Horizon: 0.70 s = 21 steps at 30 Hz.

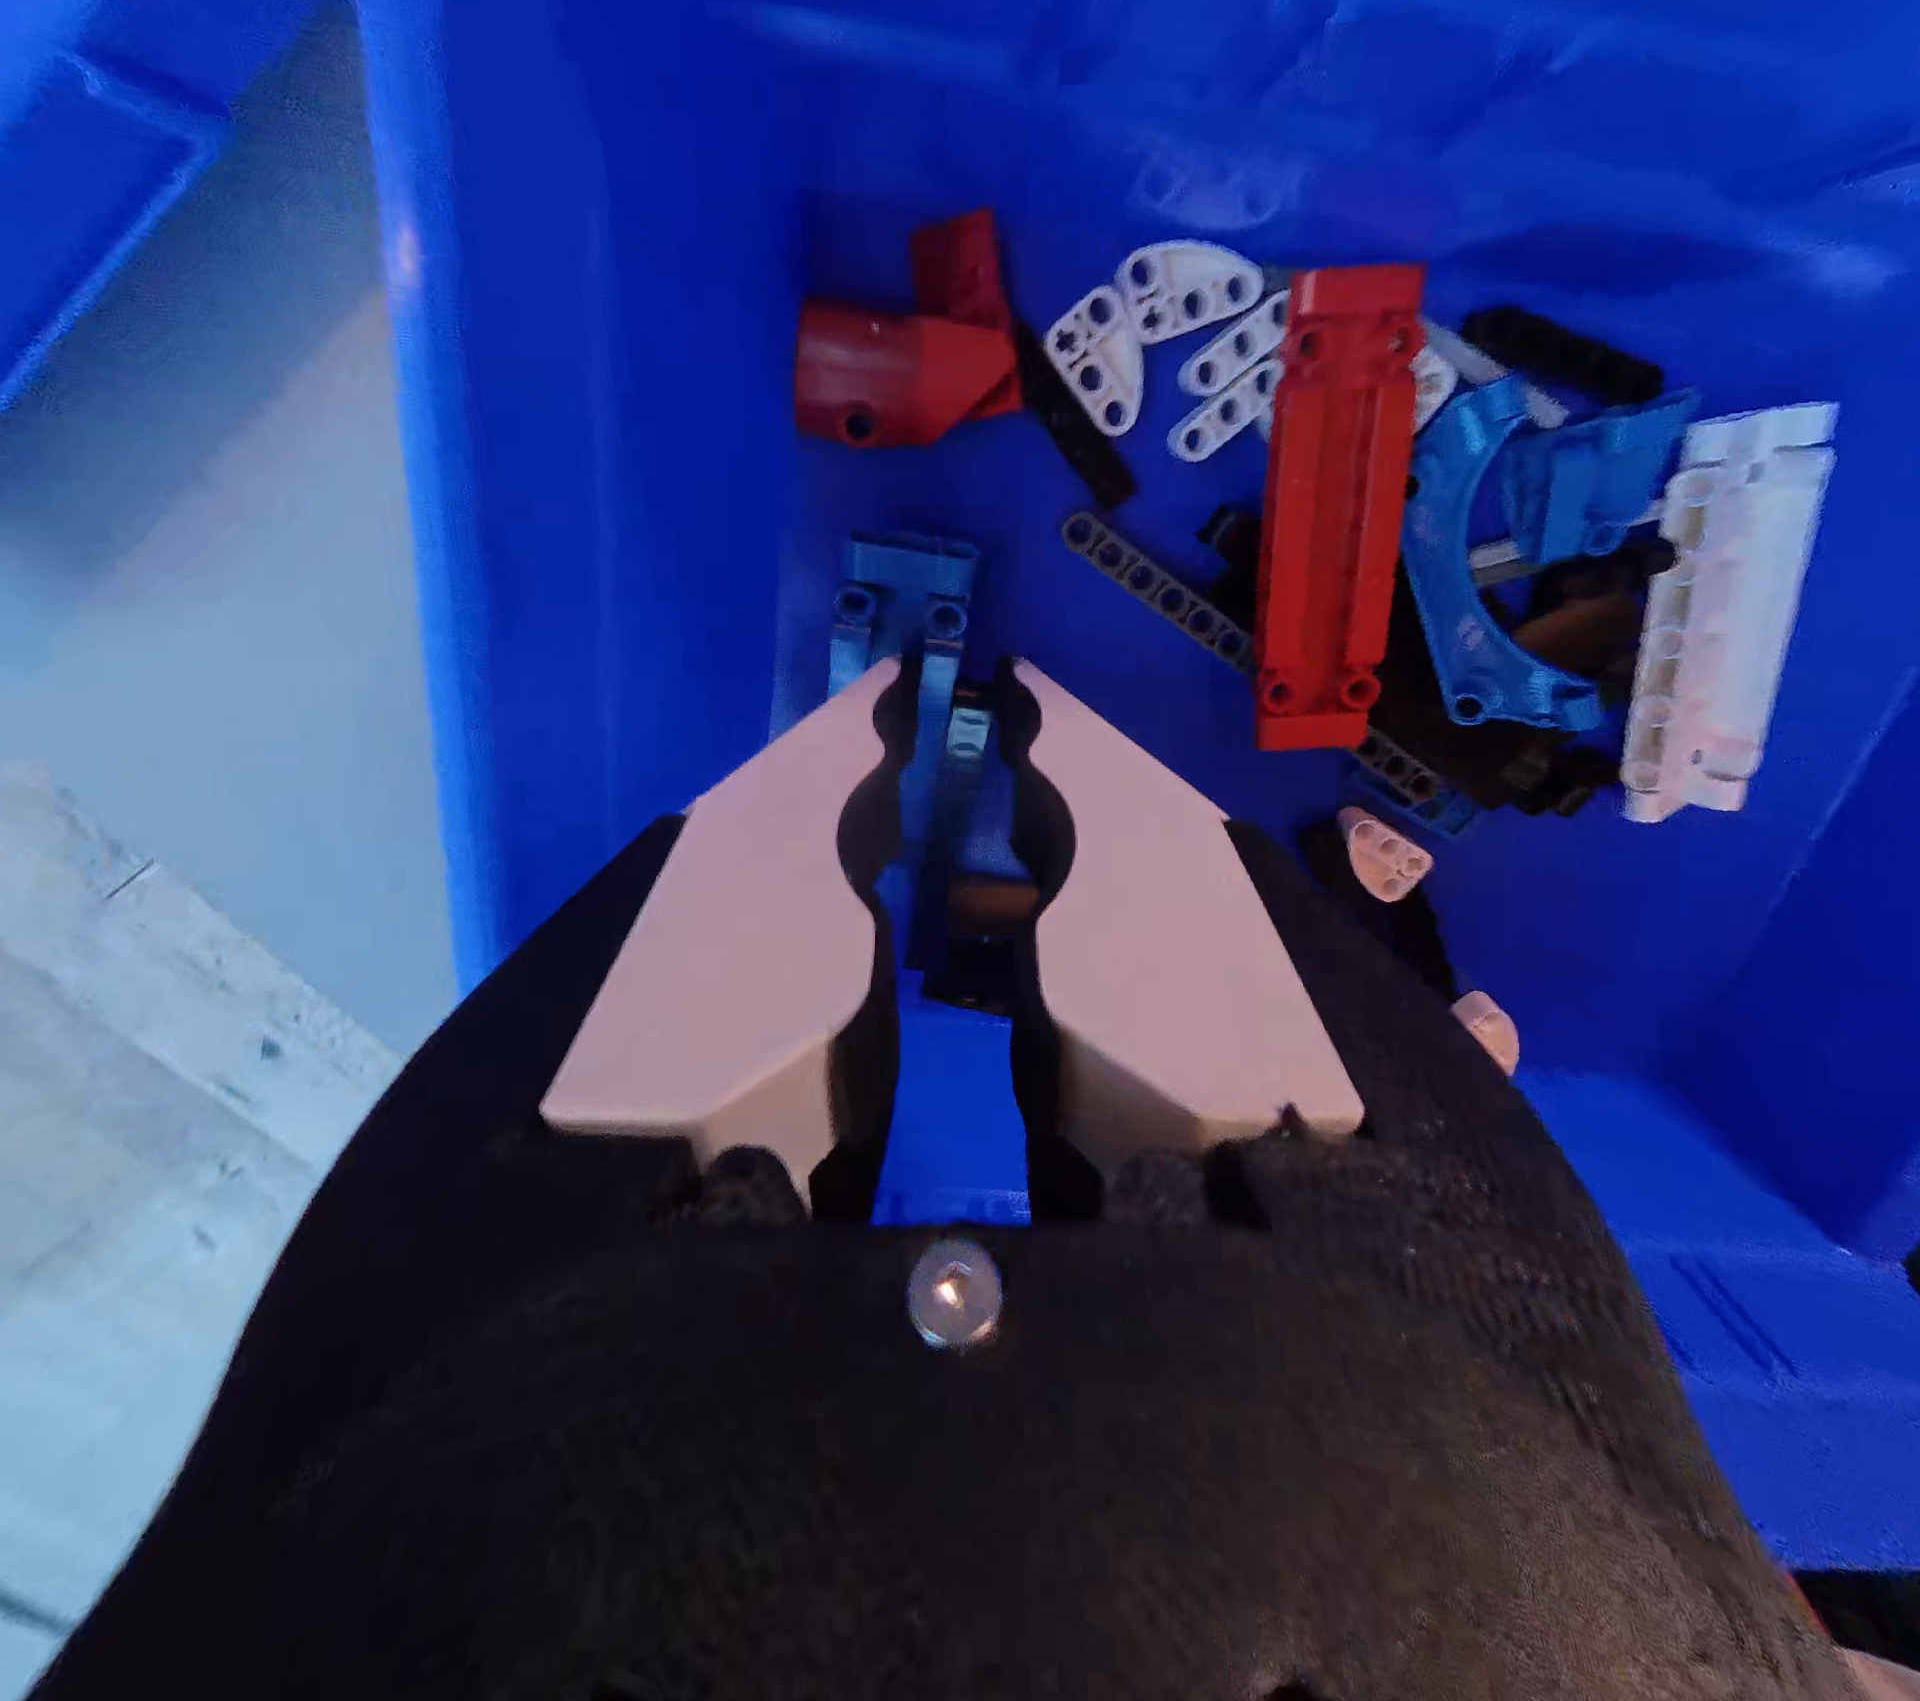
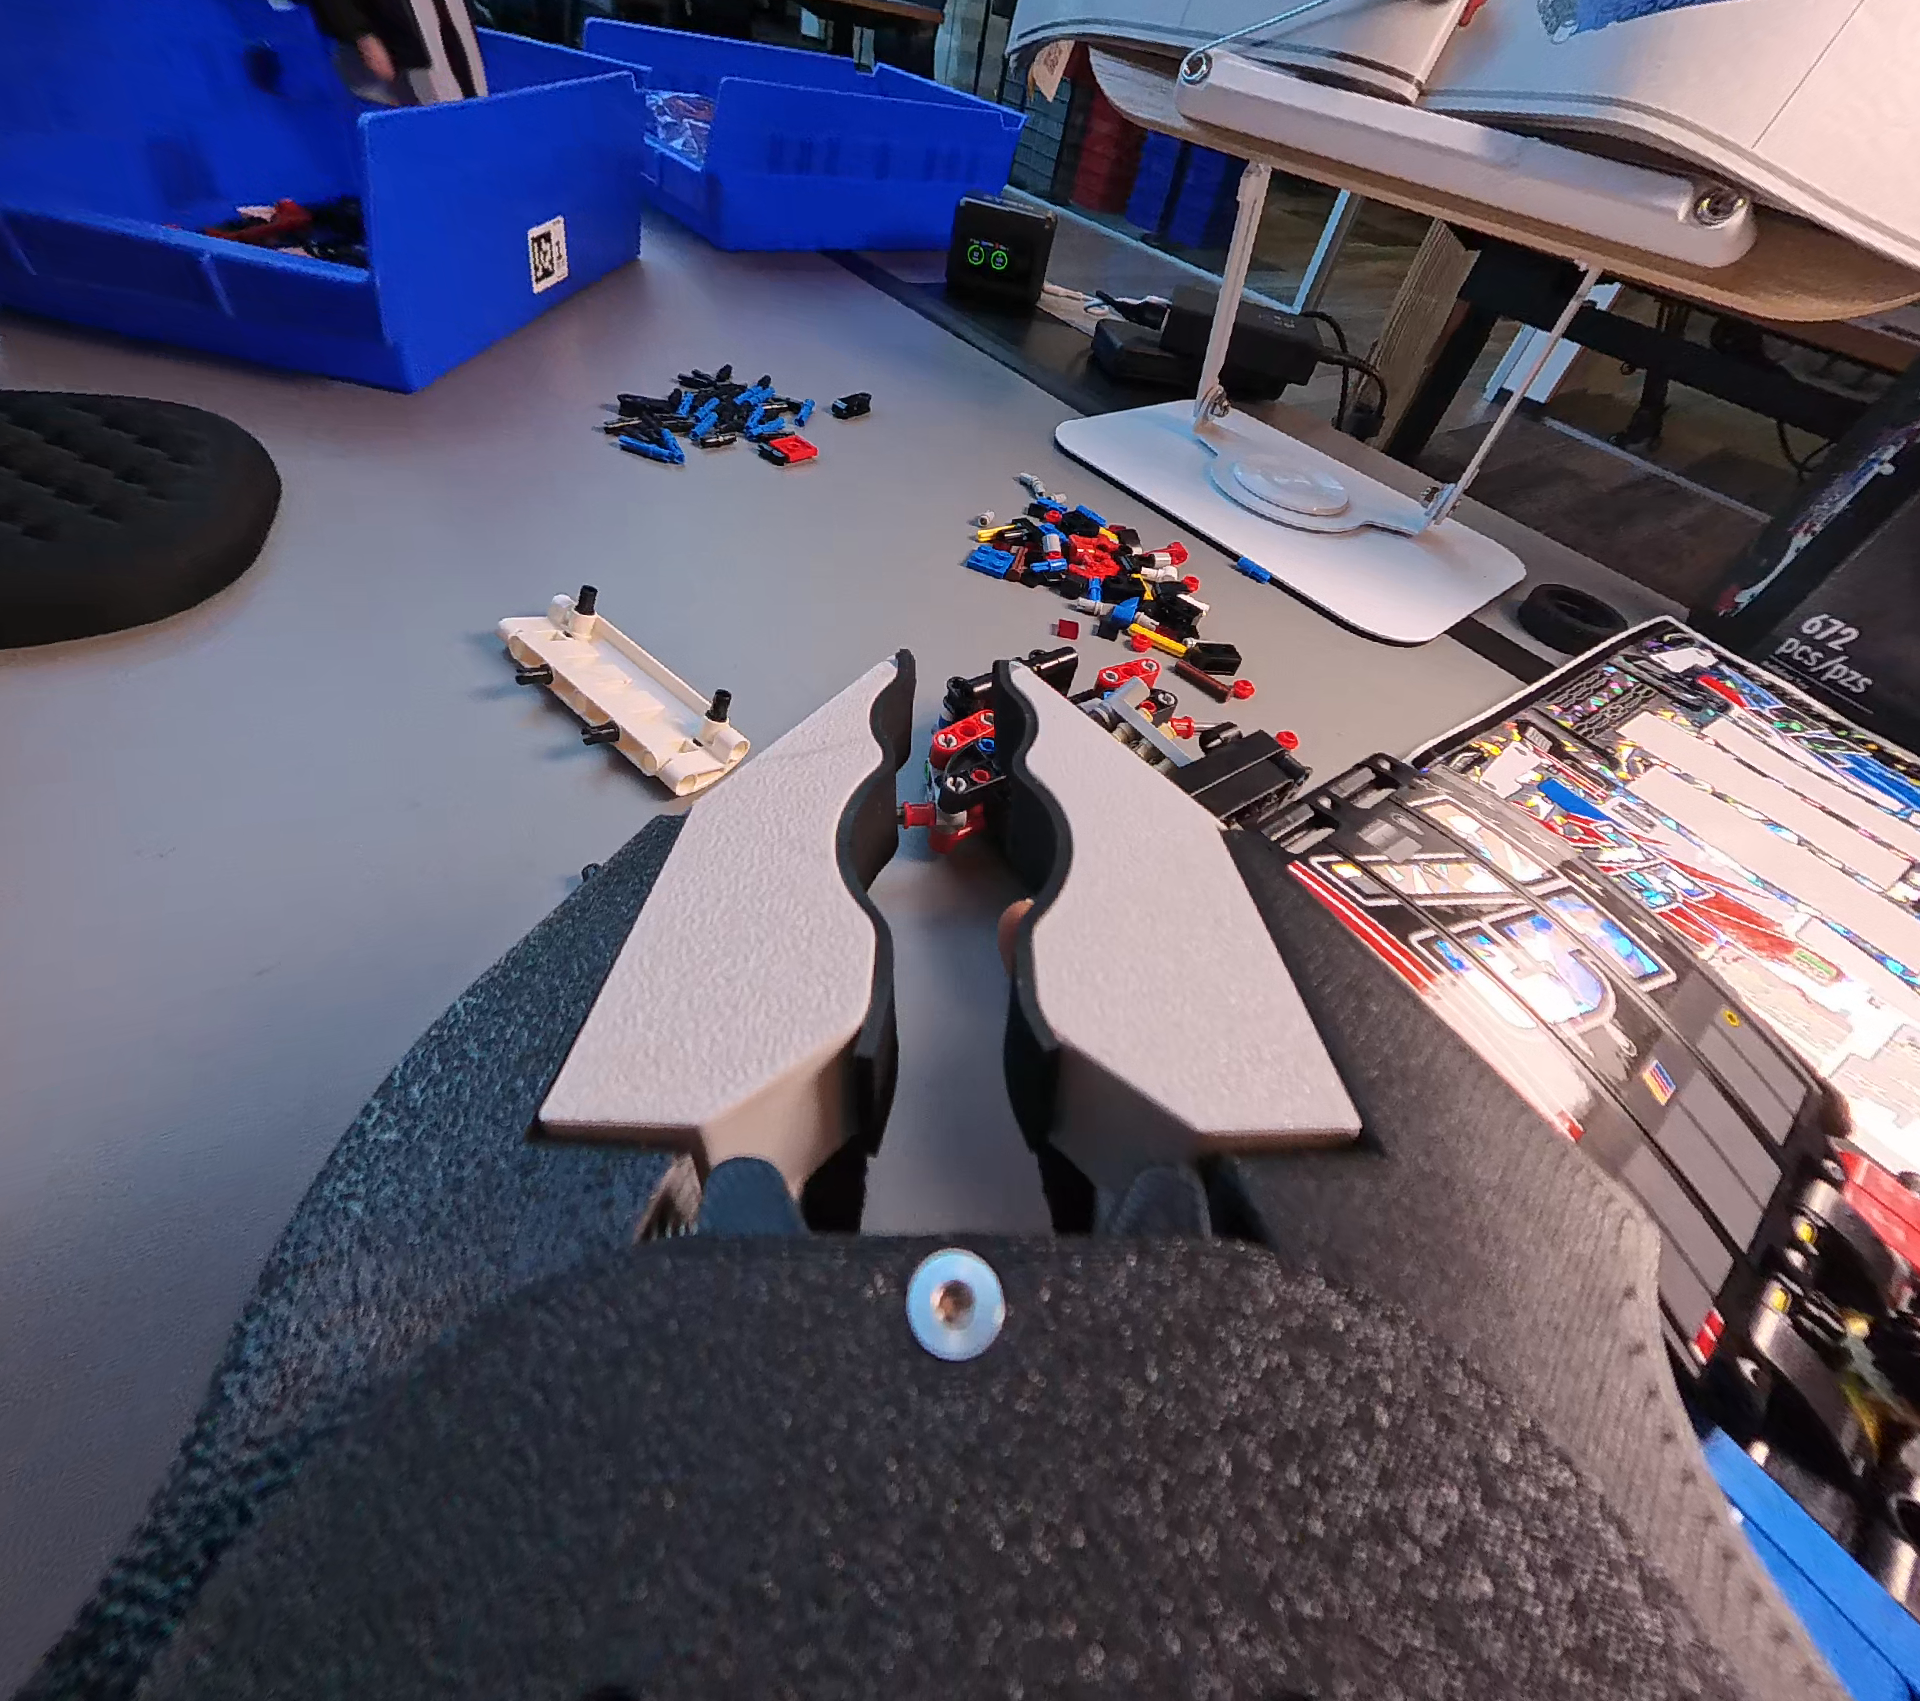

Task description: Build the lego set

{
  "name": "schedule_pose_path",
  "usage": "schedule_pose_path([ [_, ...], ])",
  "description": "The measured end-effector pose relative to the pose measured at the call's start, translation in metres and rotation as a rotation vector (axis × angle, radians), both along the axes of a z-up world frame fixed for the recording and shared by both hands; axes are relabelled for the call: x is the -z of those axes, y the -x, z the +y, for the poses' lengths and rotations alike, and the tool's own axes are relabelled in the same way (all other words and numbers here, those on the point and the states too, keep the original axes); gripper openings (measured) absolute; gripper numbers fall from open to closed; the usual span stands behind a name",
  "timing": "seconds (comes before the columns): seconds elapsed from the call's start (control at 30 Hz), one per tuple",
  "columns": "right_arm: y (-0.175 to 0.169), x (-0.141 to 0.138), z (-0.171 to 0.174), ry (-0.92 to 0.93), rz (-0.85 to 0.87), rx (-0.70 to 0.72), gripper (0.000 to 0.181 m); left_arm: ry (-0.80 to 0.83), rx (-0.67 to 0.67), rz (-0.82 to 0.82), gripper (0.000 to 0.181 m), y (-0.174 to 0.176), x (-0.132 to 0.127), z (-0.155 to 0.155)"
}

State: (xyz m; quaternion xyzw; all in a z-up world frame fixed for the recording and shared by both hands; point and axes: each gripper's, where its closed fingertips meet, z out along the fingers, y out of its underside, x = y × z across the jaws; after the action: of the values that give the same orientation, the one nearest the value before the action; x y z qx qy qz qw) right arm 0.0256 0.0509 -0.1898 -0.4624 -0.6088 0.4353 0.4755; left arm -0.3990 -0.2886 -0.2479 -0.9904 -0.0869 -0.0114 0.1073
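Left wrist view: the left hand-held gripper (image 1: 956, 675) is down inside the deep blue plastic bin (image 1: 1143, 41), w/ its two pale fingers pulled close on a long light-blue lego panel piece (image 1: 902, 612). It looks clenched on it, but the view is blurry, so the hold may be thin. If the pinch is only on one edge, the piece could twist & drop back in the bin. Just beside sit a long red lego panel (image 1: 1335, 508), flat white lego beams w/ holes (image 1: 1153, 342) & a white ribbed lego panel (image 1: 1720, 612); lifting fast could bump the bin wall.

Right wrist view: the right hand-held gripper (image 2: 956, 675) hangs over the grey bench (image 2: 364, 872), fingers a bit apart, grasping nothing. Right past its tips is a small red, black & grey lego build (image 2: 961, 768). A push fwd could knock it, or scatter the pile of small mixed-colour lego bits (image 2: 1101, 560). A white lego panel w/ black pins (image 2: 623, 695) lies to the left, apart.
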Motion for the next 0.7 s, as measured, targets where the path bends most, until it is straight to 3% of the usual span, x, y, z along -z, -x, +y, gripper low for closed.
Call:
schedule_pose_path([
  [0.03, 0.0, 0.0, 0.0, -0.001, 0.0, -0.001, 0.013, -0.047, 0.006, -0.027, 0.013, -0.004, -0.007, 0.005],
  [0.3, 0.0, -0.001, -0.001, -0.004, 0.002, -0.003, 0.013, -0.237, 0.041, -0.078, 0.013, -0.019, -0.046, 0.022],
  [0.47, -0.002, -0.004, -0.004, -0.012, 0.013, -0.013, 0.013, -0.503, -0.037, -0.138, 0.013, -0.018, -0.081, 0.038],
  [0.6, -0.003, -0.006, -0.006, -0.016, 0.022, -0.022, 0.013, -0.618, -0.084, -0.252, 0.013, -0.028, -0.091, 0.04],
  [0.7, -0.005, -0.006, -0.007, -0.02, 0.02, -0.029, 0.013, -0.551, -0.155, -0.273, 0.013, -0.027, -0.078, 0.031],
])
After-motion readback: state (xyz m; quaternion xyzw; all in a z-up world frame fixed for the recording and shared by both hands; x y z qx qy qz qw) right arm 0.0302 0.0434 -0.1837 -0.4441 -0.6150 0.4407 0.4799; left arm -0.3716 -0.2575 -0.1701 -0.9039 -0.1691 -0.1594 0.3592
